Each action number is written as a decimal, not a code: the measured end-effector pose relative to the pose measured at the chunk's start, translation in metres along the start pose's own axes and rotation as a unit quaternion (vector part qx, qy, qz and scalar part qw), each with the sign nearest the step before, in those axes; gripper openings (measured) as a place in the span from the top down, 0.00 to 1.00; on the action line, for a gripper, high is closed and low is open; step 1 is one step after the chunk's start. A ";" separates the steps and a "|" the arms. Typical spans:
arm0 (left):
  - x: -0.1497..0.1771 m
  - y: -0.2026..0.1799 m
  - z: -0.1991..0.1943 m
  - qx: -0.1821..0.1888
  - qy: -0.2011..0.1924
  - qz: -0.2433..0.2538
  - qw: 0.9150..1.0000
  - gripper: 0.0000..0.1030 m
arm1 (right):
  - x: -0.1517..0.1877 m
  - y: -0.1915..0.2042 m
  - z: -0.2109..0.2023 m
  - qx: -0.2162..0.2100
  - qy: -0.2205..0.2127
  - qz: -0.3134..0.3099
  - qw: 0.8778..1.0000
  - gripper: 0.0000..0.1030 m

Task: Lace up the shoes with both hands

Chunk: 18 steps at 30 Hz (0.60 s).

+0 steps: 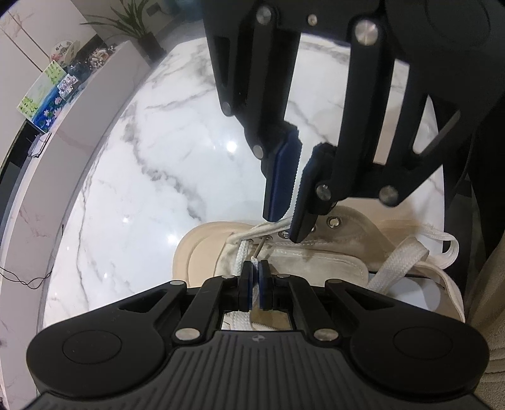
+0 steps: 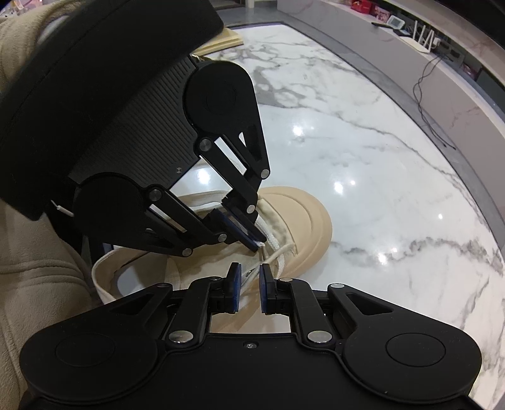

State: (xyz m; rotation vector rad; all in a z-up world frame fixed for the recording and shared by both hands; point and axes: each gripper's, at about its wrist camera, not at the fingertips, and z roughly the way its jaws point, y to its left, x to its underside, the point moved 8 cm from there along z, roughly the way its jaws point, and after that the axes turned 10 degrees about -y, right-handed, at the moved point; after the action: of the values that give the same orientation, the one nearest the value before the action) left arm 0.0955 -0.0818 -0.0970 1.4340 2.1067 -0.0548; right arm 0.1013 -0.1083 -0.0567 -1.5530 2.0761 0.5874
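**Two grippers poised over a cream high-top shoe on a marble table**

A cream canvas high-top shoe point(image 1: 315, 252) lies on a glossy white marble tabletop point(image 1: 142, 176), its rubber toe cap point(image 2: 300, 220) pointing away from the person, whose beige fleece sleeve point(image 2: 38, 277) fills the near left of the right-wrist view. The white flat shoelace point(image 1: 397, 261) crosses the lowest eyelets near the toe; a loose length trails over the shoe's open collar.

The left gripper point(image 1: 255, 268) has its jaws pressed together on the lace's end, with the slim aglet point(image 1: 259, 247) projecting from the blue pads toward the metal eyelets point(image 1: 334, 221). The same pinch appears in the right-wrist view point(image 2: 255, 243), directly above the lacing.

The right gripper point(image 2: 250, 277) hovers just above the eyelet row, its jaws standing slightly apart with a narrow gap between the blue pads point(image 2: 236, 280); nothing is clamped. In the left-wrist view its tips point(image 1: 292, 220) sit close to the crossed lace.

A long ledge point(image 1: 91, 82) with pictures and a potted plant point(image 1: 132, 22) borders the table.
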 end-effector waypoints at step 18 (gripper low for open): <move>-0.006 -0.001 0.003 0.012 -0.011 0.017 1.000 0.97 | 0.011 -0.007 0.009 0.027 0.001 -0.089 0.996 0.90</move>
State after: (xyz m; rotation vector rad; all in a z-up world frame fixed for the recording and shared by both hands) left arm 0.0976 -0.0881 -0.0968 1.4771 2.0698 -0.0808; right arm 0.1071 -0.1128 -0.0711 -1.6848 1.9131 0.4600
